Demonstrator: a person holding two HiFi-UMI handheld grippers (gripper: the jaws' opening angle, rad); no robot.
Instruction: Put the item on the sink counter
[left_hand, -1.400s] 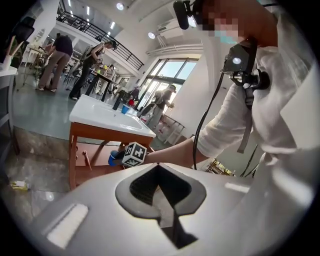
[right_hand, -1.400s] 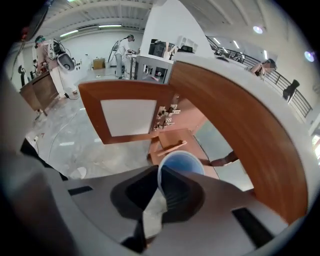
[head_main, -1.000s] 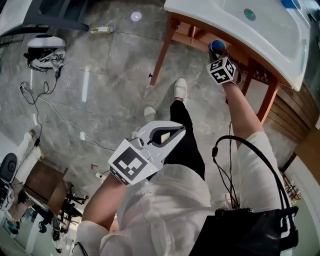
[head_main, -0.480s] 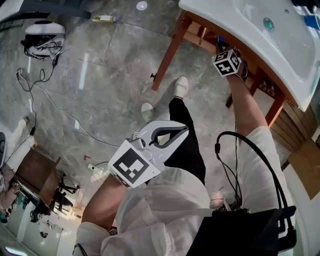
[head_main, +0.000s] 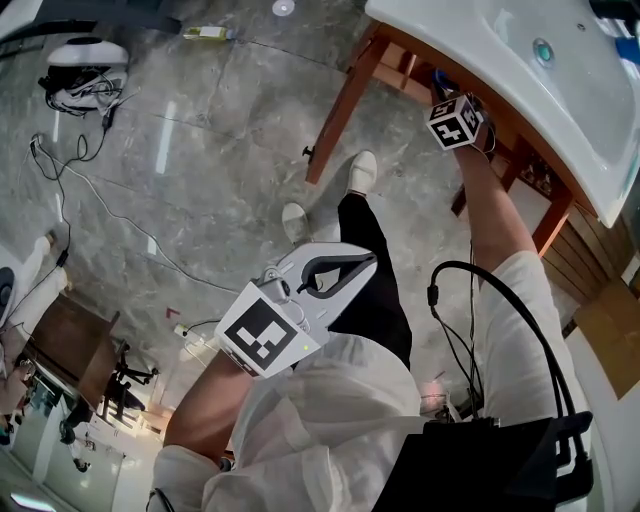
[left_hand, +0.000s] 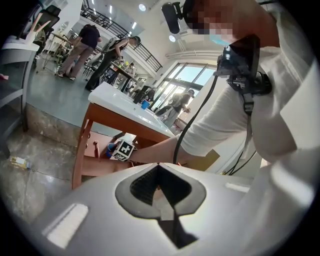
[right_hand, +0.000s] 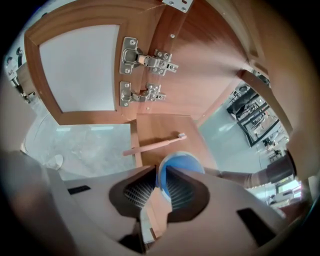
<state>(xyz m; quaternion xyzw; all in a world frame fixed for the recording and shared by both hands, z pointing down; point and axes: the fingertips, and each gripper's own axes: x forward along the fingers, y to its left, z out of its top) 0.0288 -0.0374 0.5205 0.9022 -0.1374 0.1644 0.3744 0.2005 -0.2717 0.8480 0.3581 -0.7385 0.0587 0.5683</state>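
Round blue cup (right_hand: 181, 162) upright, mouth up, on the wooden shelf (right_hand: 165, 125) beneath the sink counter (head_main: 470, 40)

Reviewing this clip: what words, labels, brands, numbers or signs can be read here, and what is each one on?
No word, number or brand can be read in any view.
Near marker cube: black-and-white square pattern only, no letters or digits.
Far marker cube: the same kind of pattern, no letters or digits.
Small bottle on the floor: its label is too small to read.
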